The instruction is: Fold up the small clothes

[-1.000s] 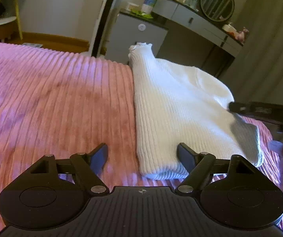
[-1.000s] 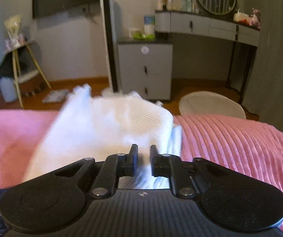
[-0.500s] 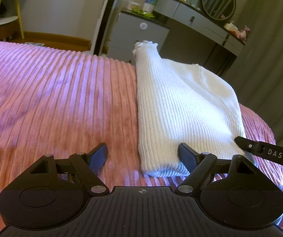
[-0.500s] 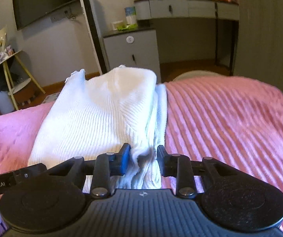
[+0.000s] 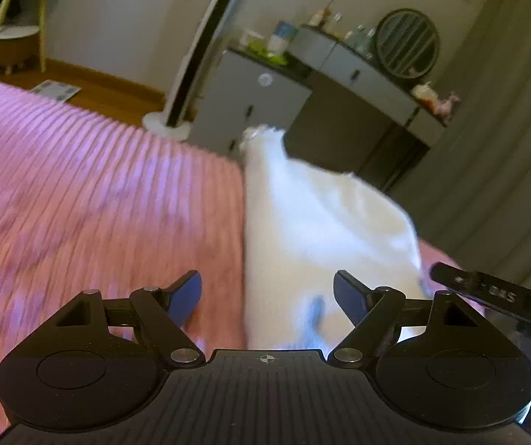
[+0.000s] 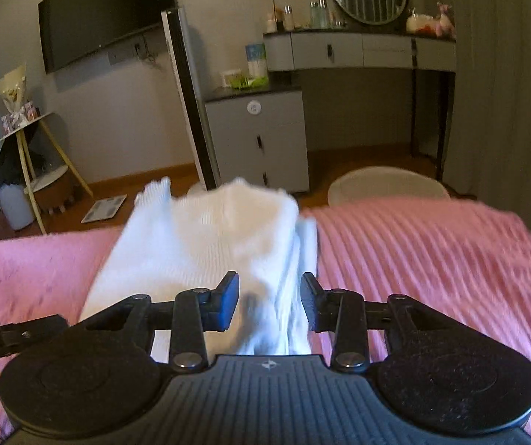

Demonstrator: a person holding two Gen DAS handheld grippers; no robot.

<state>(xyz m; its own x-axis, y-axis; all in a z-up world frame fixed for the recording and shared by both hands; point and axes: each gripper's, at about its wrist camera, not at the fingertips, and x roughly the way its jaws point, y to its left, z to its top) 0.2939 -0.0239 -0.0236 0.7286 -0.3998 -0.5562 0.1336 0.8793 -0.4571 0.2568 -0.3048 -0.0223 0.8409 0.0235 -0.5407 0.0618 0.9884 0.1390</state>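
Observation:
A white ribbed knit garment lies folded lengthwise on the pink ribbed bedspread, its neck end at the bed's far edge. My left gripper is open, its jaws astride the garment's near left edge, holding nothing. In the right wrist view the garment lies ahead. My right gripper is open, with the garment's near right edge between its jaws. The right gripper's tip shows in the left wrist view.
Beyond the bed stand a grey drawer cabinet, a vanity desk with a round mirror, a white stool, a floor fan post and a side table. Curtains hang at the right.
My right gripper has opened and let go of the garment's edge. Both grippers have pulled back and tilted up slightly. The garment lies flat on the bed.

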